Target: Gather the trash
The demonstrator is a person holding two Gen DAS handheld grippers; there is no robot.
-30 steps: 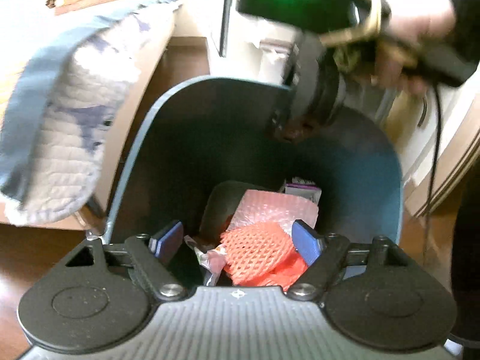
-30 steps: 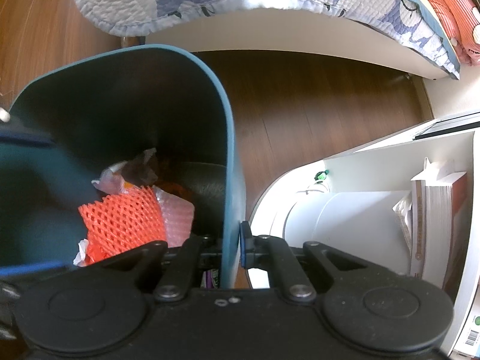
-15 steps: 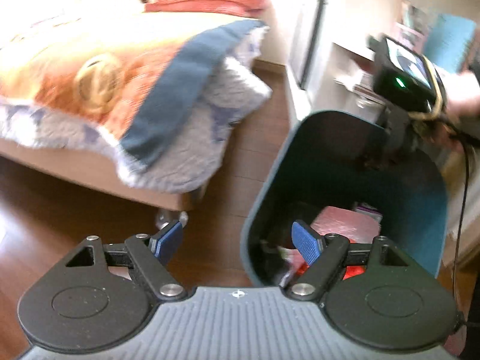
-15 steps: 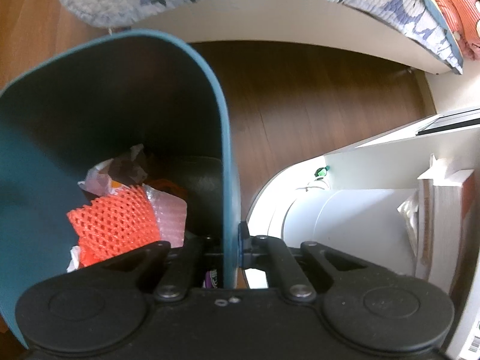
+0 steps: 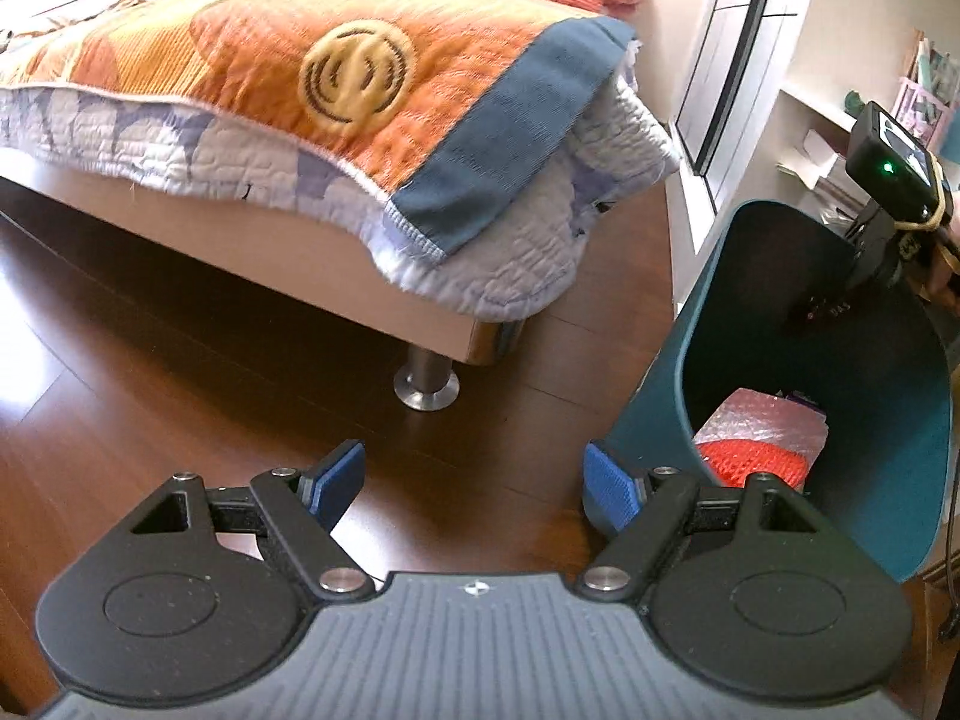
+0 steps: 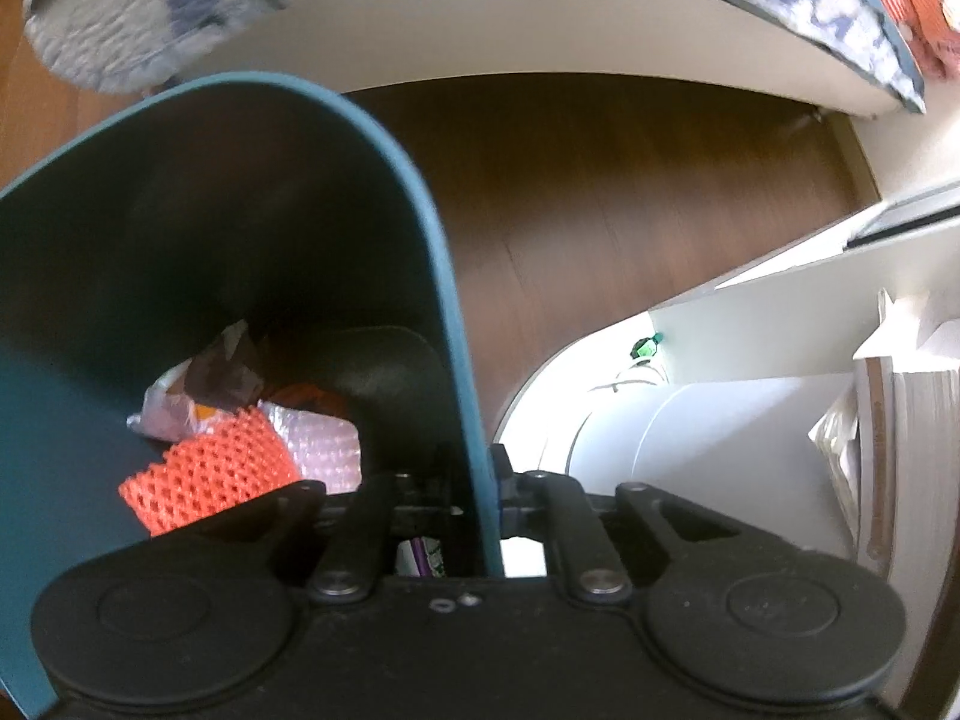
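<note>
A dark teal trash bin stands on the wood floor at the right of the left wrist view. Inside it lie an orange foam net and pink bubble wrap. My left gripper is open and empty over the floor, just left of the bin. My right gripper sits on the bin's far rim. In the right wrist view the bin wall runs between the jaws of my right gripper. The jaws are opening, the outer pad still against the wall. The net, bubble wrap and a crumpled wrapper show below.
A bed with an orange blanket and a hanging quilt fills the upper left, its metal leg on the floor ahead. A white shelf unit with books stands right beside the bin.
My left gripper swung away from above the bin to the left and now faces the bed and floor. The right gripper stayed on the rim and sank slightly.
</note>
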